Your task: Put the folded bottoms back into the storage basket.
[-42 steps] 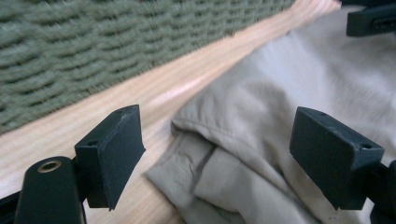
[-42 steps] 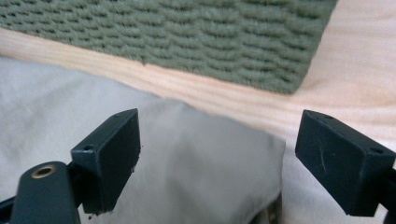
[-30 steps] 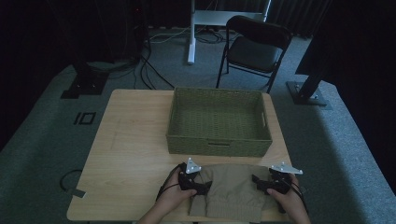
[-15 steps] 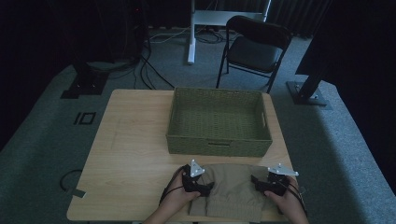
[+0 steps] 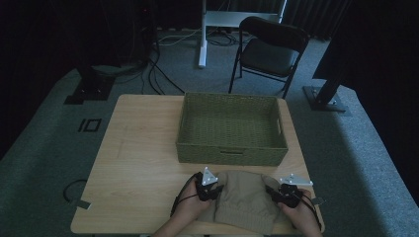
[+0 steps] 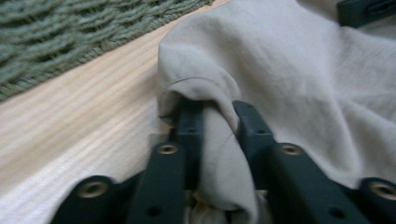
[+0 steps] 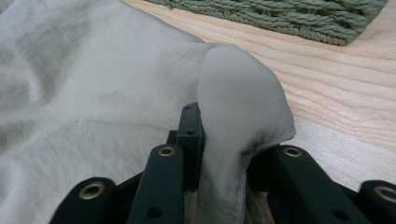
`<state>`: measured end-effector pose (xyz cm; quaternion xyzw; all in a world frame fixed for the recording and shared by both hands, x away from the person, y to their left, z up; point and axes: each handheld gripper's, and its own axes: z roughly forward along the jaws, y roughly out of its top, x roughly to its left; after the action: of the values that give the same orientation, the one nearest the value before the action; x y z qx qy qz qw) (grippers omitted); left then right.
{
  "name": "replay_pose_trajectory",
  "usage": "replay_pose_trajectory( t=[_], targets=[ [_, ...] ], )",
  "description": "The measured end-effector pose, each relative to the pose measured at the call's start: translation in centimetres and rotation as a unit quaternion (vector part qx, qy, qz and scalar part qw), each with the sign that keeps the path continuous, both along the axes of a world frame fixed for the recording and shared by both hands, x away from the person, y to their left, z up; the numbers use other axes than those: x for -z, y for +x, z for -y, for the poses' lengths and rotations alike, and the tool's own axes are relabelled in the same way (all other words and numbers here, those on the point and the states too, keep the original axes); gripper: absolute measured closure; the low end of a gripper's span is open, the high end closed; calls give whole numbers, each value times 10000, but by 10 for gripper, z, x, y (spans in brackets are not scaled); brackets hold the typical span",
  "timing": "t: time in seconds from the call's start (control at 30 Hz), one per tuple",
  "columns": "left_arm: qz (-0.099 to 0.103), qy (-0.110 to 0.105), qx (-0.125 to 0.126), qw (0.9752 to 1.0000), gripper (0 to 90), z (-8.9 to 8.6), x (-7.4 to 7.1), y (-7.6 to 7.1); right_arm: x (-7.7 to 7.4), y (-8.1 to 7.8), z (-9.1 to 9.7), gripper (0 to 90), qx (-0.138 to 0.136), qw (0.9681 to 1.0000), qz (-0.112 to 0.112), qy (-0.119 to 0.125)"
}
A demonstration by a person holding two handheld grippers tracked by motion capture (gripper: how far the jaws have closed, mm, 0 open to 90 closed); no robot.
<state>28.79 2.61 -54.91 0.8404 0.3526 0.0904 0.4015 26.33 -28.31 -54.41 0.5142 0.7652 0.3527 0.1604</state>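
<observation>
A beige cloth (image 5: 245,200) lies crumpled on the near edge of the wooden table (image 5: 143,163). My left gripper (image 5: 211,190) is at the cloth's left edge. Its jaws have just been closing and now pinch a fold of the beige cloth (image 6: 219,140). My right gripper (image 5: 276,193) is at the cloth's right edge. Its jaws have also just been closing and now clamp a raised fold of the beige cloth (image 7: 233,116). A person's hands hold both grippers from the bottom of the high view.
A green woven basket (image 5: 231,129) stands on the table just beyond the cloth, its near wall close to both grippers. A black folding chair (image 5: 269,47) and stand bases sit on the floor behind the table.
Both grippers have shifted slightly inward onto the cloth's edges, and the cloth has bunched up between them into a rounder heap.
</observation>
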Motion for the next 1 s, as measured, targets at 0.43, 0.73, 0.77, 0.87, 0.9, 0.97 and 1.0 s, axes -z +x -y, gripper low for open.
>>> replay_pose_trajectory(
  t=[0.43, 0.73, 0.77, 0.87, 0.9, 0.97, 1.0],
  targets=[
    [57, -193, 11, 9998, 819, -12, -32, -4, -28, -1, -3, 764, -130, 9994, 9, 329],
    [276, -343, -14, 9990, 819, -23, -56, -5, -47, 3, -10, 766, -244, 9985, 177, 452],
    [307, -366, -23, 9989, 819, -26, -60, -4, -49, 4, -10, 766, -249, 9983, 205, 487],
    [357, -397, -18, 9986, 820, -29, -67, -2, -58, 5, -13, 767, -305, 9978, 285, 506],
    [373, -434, -37, 9984, 820, -30, -70, -2, -61, 6, -13, 768, -304, 9975, 330, 551],
    [415, -428, -36, 9982, 820, -32, -76, 0, -67, 7, -14, 767, -317, 9972, 376, 571],
    [462, -442, -39, 9979, 820, -32, -79, 1, -70, 8, -14, 767, -316, 9968, 400, 615]
  ],
)
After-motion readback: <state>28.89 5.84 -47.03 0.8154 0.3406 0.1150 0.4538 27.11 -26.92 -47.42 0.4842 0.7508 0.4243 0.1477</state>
